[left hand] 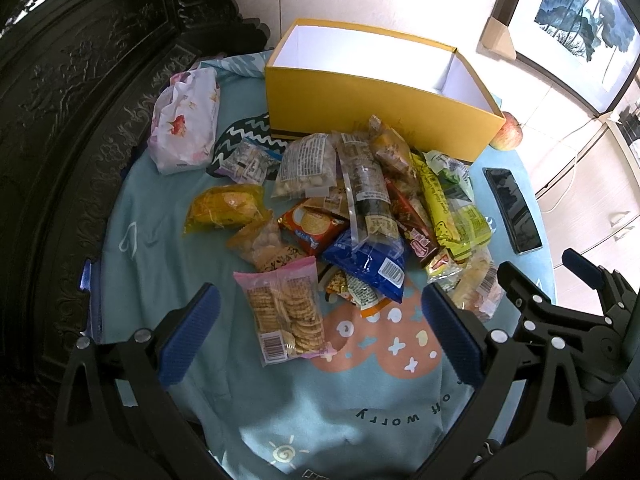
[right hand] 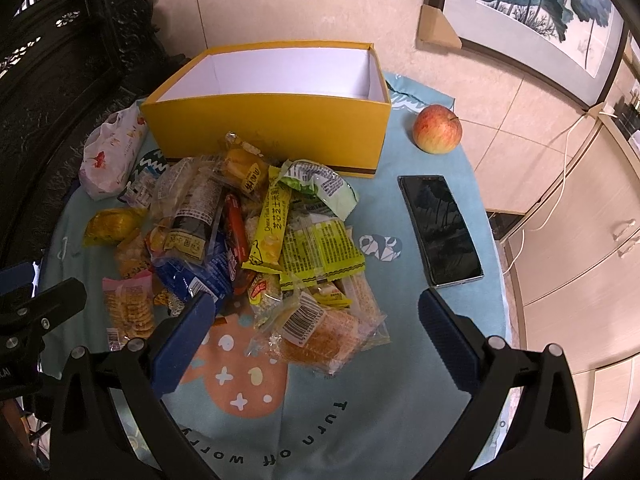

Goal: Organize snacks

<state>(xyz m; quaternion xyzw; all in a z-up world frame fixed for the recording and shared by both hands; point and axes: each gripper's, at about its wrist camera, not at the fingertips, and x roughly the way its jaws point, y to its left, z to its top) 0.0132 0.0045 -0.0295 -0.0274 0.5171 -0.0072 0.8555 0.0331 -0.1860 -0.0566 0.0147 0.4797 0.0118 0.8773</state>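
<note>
Both my tools, left tool (left hand: 320, 312) and right tool (right hand: 316, 320), spread wide, empty. Risk: snack pile (right hand: 248, 236) overlaps mid-frame; pinching two slippery wrappers, dropping short of yellow box (right hand: 264, 128).

1. The light blue tablecloth (right hand: 400, 380) bears the printed words "Turn off worry" along its near edge.
2. The long yellow snack bar wrapper (right hand: 269, 232) carries East Asian characters and small Latin print too blurred to read.
3. Other packet labels are illegible.
</note>
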